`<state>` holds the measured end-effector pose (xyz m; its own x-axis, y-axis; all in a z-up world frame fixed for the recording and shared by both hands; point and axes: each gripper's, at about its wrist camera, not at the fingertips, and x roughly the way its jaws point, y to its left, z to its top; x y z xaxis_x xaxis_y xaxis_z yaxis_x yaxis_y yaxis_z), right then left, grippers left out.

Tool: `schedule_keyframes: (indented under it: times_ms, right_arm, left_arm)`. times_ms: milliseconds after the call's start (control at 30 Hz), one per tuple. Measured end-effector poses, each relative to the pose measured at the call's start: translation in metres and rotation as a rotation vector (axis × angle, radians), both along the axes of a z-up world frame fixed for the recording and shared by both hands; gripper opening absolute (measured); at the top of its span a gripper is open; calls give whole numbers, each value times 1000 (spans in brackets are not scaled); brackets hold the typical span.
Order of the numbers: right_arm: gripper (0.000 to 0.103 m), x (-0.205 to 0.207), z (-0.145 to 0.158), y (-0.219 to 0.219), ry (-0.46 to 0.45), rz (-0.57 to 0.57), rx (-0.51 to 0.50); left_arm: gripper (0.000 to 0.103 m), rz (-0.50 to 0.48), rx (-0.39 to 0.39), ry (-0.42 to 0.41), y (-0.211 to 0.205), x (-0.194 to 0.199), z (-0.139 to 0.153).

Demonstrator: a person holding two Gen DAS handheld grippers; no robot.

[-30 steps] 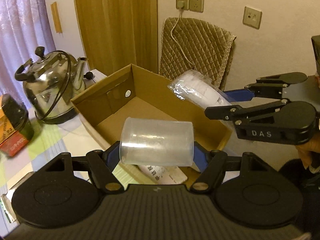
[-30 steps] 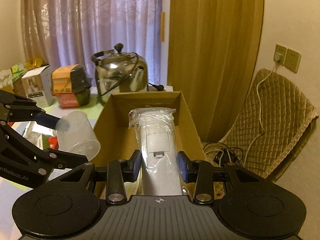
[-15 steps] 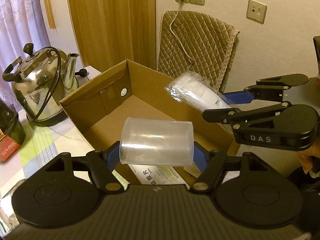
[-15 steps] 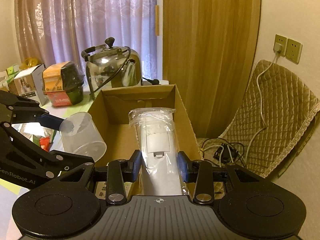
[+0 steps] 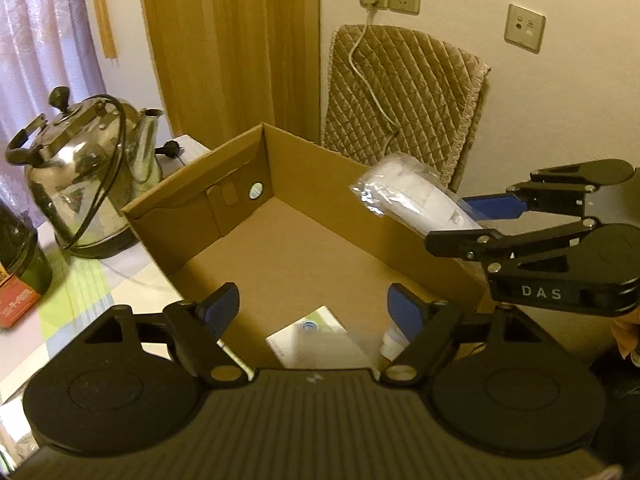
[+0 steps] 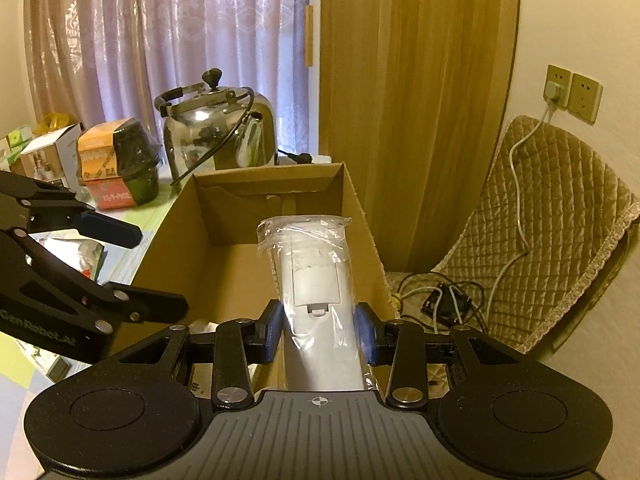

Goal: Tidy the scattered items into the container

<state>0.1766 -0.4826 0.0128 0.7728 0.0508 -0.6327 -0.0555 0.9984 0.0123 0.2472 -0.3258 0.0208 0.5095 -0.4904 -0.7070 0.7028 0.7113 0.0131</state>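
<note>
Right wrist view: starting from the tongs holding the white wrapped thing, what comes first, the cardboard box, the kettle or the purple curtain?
1. Cardboard box, directly ahead, under the right tongs and the wrapped item.
2. Kettle, beyond the box's far wall, left.
3. Curtain, behind the kettle, at the back.

Brown cardboard box point(image 5: 240, 184), shiny silver kettle point(image 6: 218, 136) with black handle, tan quilted diamond-pattern cover point(image 6: 560, 216), lilac patterned curtain point(image 6: 140, 32), blue pads point(image 5: 220, 308) on black grippers, white item in clear wrap point(image 6: 316, 280).
</note>
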Motion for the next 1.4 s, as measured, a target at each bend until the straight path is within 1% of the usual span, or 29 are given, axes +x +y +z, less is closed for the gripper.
schedule_keyframes:
  times_ms: [367,700,1000,1400]
  right_arm:
    - [42,4,1,13,2,25,-4]
    - [42,20,-1,24,10,55,-32]
    - [42,38,-4,30,17,84,-55]
    - [42,52,-15,31,56,97,-62]
  left_arm:
    - [78,54,-23,7,29,-9,6]
    - [78,82,-38,16,45,-13,8]
    - [78,100,-50,19,53,-11,7]
    - [78,111,-57,34,57,-5,-1]
